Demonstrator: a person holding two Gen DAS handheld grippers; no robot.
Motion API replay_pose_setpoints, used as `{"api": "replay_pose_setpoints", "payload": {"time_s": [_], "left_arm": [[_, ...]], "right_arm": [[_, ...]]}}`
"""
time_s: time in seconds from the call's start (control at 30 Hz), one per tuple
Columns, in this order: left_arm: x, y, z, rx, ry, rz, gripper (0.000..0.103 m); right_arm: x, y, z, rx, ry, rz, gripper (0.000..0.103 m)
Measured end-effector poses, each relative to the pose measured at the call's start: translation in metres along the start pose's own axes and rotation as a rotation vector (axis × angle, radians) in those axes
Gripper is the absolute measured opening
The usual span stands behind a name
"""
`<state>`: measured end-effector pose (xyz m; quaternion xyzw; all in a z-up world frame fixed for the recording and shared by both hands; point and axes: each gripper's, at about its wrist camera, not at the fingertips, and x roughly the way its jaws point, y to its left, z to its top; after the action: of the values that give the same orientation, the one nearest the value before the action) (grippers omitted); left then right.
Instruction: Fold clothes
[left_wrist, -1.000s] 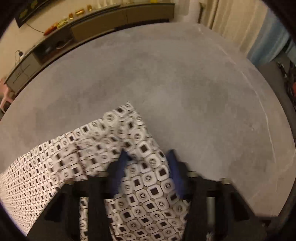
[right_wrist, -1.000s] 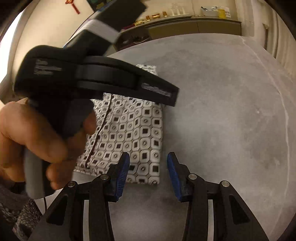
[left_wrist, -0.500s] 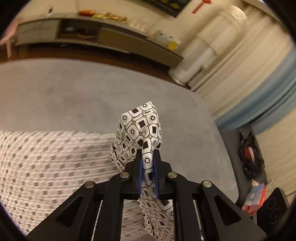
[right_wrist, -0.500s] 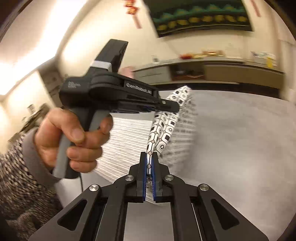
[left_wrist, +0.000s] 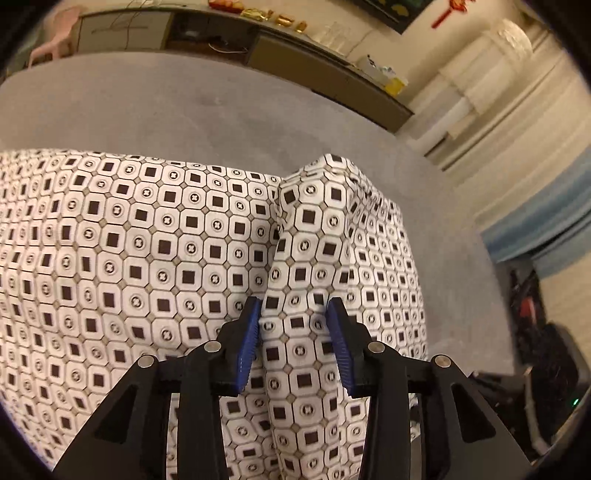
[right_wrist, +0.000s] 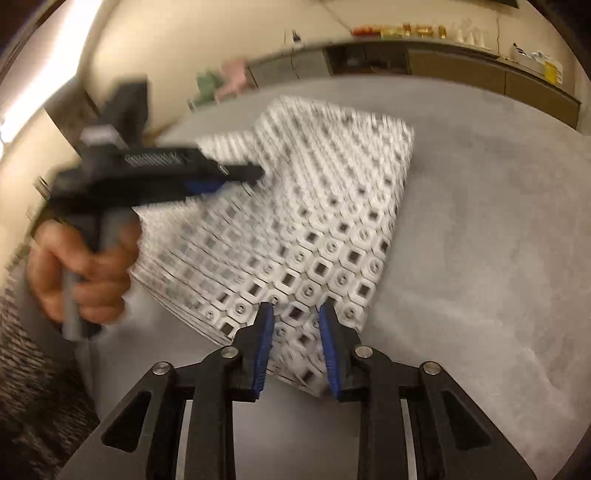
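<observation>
Your left gripper (left_wrist: 293, 328) points down at the patterned garment (left_wrist: 155, 251), a white cloth printed with dark squares and small rings. Its jaws are opening: the blue pads (left_wrist: 248, 345) stand apart, and a raised ridge of the cloth runs up between them without being pinched. To the left of that ridge the cloth lies flat and wide; to the right it drops off to the grey worktop (left_wrist: 184, 107).

Your right gripper (right_wrist: 295, 325) sits over the near corner of the same garment (right_wrist: 332, 229). Its jaws are opening too, with the corner of the cloth lying between the blue pads (right_wrist: 263, 350), which are spread to either side of it and not pressing on it. From this view the garment lies as a folded, roughly rectangular stack on the grey worktop (right_wrist: 480, 240), its layered edges showing along the left side.

In the right wrist view your left hand (right_wrist: 79, 273) grips the handle of the left gripper (right_wrist: 243, 173), blurred, with its tip over the far left part of the garment. A long low cabinet (left_wrist: 314, 62) runs along the wall behind the worktop.
</observation>
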<state>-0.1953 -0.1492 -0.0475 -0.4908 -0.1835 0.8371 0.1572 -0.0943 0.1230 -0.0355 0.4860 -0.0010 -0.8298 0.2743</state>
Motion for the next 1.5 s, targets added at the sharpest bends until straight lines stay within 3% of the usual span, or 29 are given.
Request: {"api": "replay_pose_setpoints", "payload": {"time_s": [0.1, 0.2, 0.27, 0.33, 0.37, 0.47, 0.5, 0.53, 0.57, 0.63, 0.83, 0.87, 0.93, 1.0, 1.03, 1.1, 1.13, 1.23, 1.3, 1.4, 1.5], "left_arm": [[-0.026, 0.006, -0.002, -0.002, -0.018, -0.041, 0.039], [-0.027, 0.001, -0.001, -0.005, 0.032, -0.087, 0.047], [-0.012, -0.005, 0.004, 0.000, 0.062, -0.033, 0.044], [-0.005, 0.001, 0.001, -0.014, 0.074, 0.003, 0.029], [-0.006, 0.005, 0.003, -0.048, 0.076, -0.012, 0.029], [-0.013, 0.014, 0.007, -0.107, 0.085, -0.035, 0.023], [-0.017, 0.015, 0.007, -0.112, 0.089, -0.034, 0.020], [-0.021, 0.016, 0.007, -0.118, 0.094, -0.034, 0.017], [-0.026, 0.016, 0.008, -0.121, 0.094, -0.030, 0.016], [-0.038, 0.017, 0.006, -0.119, 0.087, -0.015, 0.014], [-0.024, 0.011, -0.005, -0.023, 0.108, 0.103, 0.016], [-0.028, 0.009, -0.002, -0.016, 0.086, 0.092, 0.020], [-0.031, 0.002, 0.014, -0.014, 0.024, 0.082, 0.047], [-0.034, -0.003, 0.034, -0.016, -0.043, 0.079, 0.052], [-0.031, -0.006, 0.043, -0.010, -0.041, 0.074, 0.052], [-0.009, -0.013, 0.062, 0.039, -0.005, 0.135, 0.049], [-0.001, -0.009, 0.067, 0.031, 0.002, 0.170, 0.044], [0.022, 0.002, 0.080, 0.009, 0.023, 0.275, 0.041], [0.014, -0.009, 0.082, 0.061, 0.019, 0.322, 0.040], [-0.024, -0.022, 0.074, 0.088, -0.043, 0.280, 0.039], [-0.073, -0.027, 0.039, 0.115, -0.071, 0.163, 0.038]], "right_arm": [[-0.007, 0.002, 0.008, -0.019, -0.022, -0.039, 0.026], [-0.017, 0.013, 0.016, -0.065, -0.094, -0.023, 0.032], [-0.009, 0.026, 0.018, -0.122, -0.105, 0.007, 0.053], [0.003, 0.039, 0.012, -0.202, -0.069, 0.025, 0.055], [0.009, 0.046, 0.010, -0.247, -0.052, 0.010, 0.055], [0.021, 0.059, 0.007, -0.351, -0.046, -0.089, 0.053], [0.024, 0.060, 0.008, -0.359, -0.037, -0.107, 0.046], [0.027, 0.059, 0.011, -0.360, -0.025, -0.122, 0.026], [0.027, 0.058, 0.013, -0.362, -0.022, -0.132, 0.016], [0.019, 0.056, 0.019, -0.355, -0.032, -0.104, 0.008], [0.026, 0.051, 0.022, -0.361, 0.044, -0.036, 0.007], [0.029, 0.051, 0.023, -0.367, 0.045, -0.041, 0.007], [0.031, 0.050, 0.027, -0.362, 0.039, -0.040, 0.011], [0.034, 0.048, 0.032, -0.344, 0.045, -0.016, 0.017], [0.035, 0.047, 0.034, -0.340, 0.048, -0.008, 0.020], [0.038, 0.046, 0.038, -0.336, 0.053, 0.005, 0.024], [0.040, 0.046, 0.040, -0.338, 0.055, 0.007, 0.024], [0.042, 0.040, 0.045, -0.326, 0.067, 0.022, 0.024], [0.042, 0.035, 0.049, -0.308, 0.076, 0.037, 0.024], [0.031, 0.024, 0.054, -0.250, 0.096, 0.109, 0.025], [0.014, -0.001, 0.077, -0.135, -0.008, 0.178, 0.025]]}}
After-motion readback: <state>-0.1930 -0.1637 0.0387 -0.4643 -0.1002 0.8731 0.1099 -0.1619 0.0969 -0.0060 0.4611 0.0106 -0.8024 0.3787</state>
